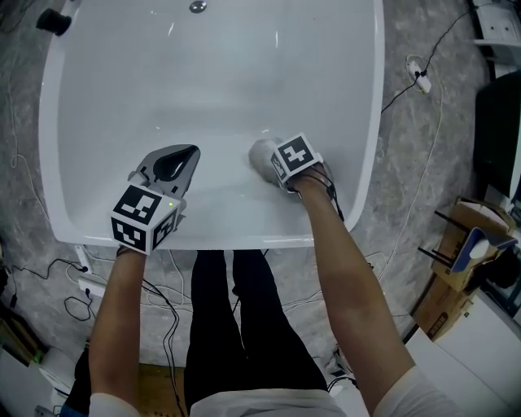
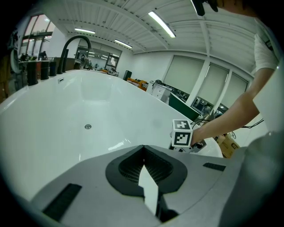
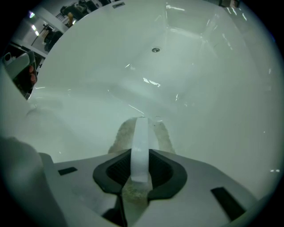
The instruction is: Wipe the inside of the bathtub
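White bathtub (image 1: 244, 89) is filling the upper part of the head view, its drain (image 1: 198, 6) sitting at the far end. The person is standing at the near rim in black trousers (image 1: 236, 326) on a grey marbled floor (image 1: 423, 163), and both forearms are reaching over the rim into the tub. The left gripper (image 1: 189, 155) is sitting low over the near-left slope of the tub; contact with the surface cannot be determined. In the left gripper view its jaws are pressing together at the tips with nothing between them, and a black faucet (image 2: 73, 44) is arching over the far rim. The marker cube (image 2: 182, 135) of the other gripper is showing beyond the jaws in that view. The right gripper (image 1: 254, 155) is working just beside the left one, near the middle of the near wall. In the right gripper view its jaws are pinching a speckled grey-beige cloth (image 3: 119, 138), with a white strip (image 3: 141, 142) running down the middle of it. The cloth is spreading past the jaw tips and lying flat against the inner surface of the tub
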A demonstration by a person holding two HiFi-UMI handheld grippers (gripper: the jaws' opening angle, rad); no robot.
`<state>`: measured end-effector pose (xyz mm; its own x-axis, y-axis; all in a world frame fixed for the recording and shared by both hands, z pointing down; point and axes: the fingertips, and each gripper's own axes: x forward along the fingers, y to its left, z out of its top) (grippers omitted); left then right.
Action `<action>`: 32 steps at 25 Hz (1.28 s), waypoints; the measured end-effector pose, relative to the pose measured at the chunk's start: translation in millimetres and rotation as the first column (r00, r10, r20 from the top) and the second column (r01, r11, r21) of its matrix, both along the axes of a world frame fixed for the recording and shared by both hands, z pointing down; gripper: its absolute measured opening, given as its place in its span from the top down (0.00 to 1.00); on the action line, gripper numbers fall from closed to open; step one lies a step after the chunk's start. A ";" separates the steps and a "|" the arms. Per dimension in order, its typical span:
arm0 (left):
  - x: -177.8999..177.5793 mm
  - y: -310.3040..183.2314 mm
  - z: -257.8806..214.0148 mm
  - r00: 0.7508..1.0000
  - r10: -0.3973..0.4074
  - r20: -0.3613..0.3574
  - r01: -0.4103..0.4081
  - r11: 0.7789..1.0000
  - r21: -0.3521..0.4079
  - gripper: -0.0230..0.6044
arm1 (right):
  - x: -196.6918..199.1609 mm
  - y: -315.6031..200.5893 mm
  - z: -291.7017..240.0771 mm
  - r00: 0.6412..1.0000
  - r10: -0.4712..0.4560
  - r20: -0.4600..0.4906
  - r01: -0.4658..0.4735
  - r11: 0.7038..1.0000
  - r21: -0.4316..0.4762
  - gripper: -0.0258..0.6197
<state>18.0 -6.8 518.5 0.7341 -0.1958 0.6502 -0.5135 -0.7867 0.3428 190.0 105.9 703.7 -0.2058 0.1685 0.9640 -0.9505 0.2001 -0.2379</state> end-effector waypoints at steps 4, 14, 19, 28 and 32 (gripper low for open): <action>-4.5 -0.5 -13.2 1.000 -0.011 0.008 0.011 1.000 0.007 0.94 | 5.0 0.4 -11.4 1.000 0.010 -0.009 -0.010 0.999 0.047 0.81; -12.9 -5.6 -68.5 0.998 -0.063 0.003 0.063 0.997 0.047 0.94 | -10.4 -21.3 -73.2 0.989 0.122 0.087 -0.138 0.965 0.223 0.80; -19.7 -4.8 -101.5 0.993 -0.114 -0.012 0.114 0.992 0.057 0.94 | -14.9 -26.9 -113.2 0.985 0.135 0.112 -0.163 0.940 0.300 0.80; -40.3 9.9 -173.9 0.972 -0.225 -0.067 0.227 0.974 0.028 0.94 | -39.5 -35.1 -221.5 0.973 0.086 0.212 -0.176 0.872 0.456 0.80; -45.8 27.4 -204.9 0.969 -0.234 -0.075 0.237 0.971 0.030 0.94 | -49.5 -40.8 -281.0 0.959 0.088 0.270 -0.224 0.820 0.527 0.80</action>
